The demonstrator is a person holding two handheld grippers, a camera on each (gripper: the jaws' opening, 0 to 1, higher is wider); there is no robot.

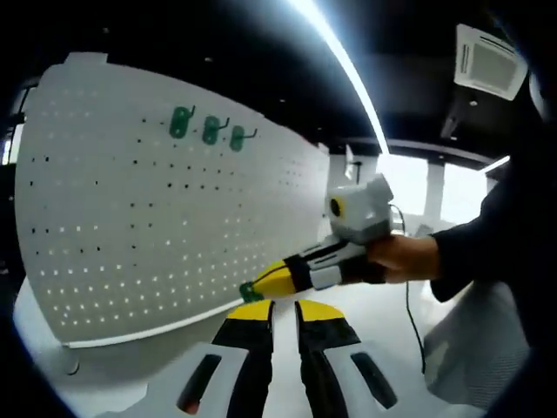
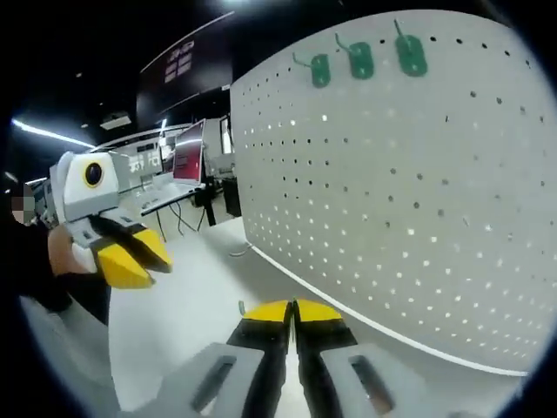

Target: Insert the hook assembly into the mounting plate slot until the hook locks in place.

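A white pegboard (image 1: 157, 218) (image 2: 409, 192) stands upright on a white table. Three green hooks (image 1: 210, 131) (image 2: 359, 59) hang in a row near its top. In the left gripper view the right gripper (image 1: 261, 286), held by a hand, reaches in from the right. It is shut on a small green hook piece (image 1: 251, 292) close to the board's lower edge. In its own view the right gripper (image 2: 293, 310) has its yellow tips pressed together. My left gripper (image 1: 284, 312) (image 2: 139, 254) stands slightly open with nothing between its jaws, just below the right one.
The white tabletop (image 1: 383, 313) (image 2: 191, 305) runs along the foot of the board. A person's dark sleeve (image 1: 487, 235) fills the right side. Desks with monitors (image 2: 187, 161) stand in the dim room behind. A ceiling light strip (image 1: 348, 70) glows overhead.
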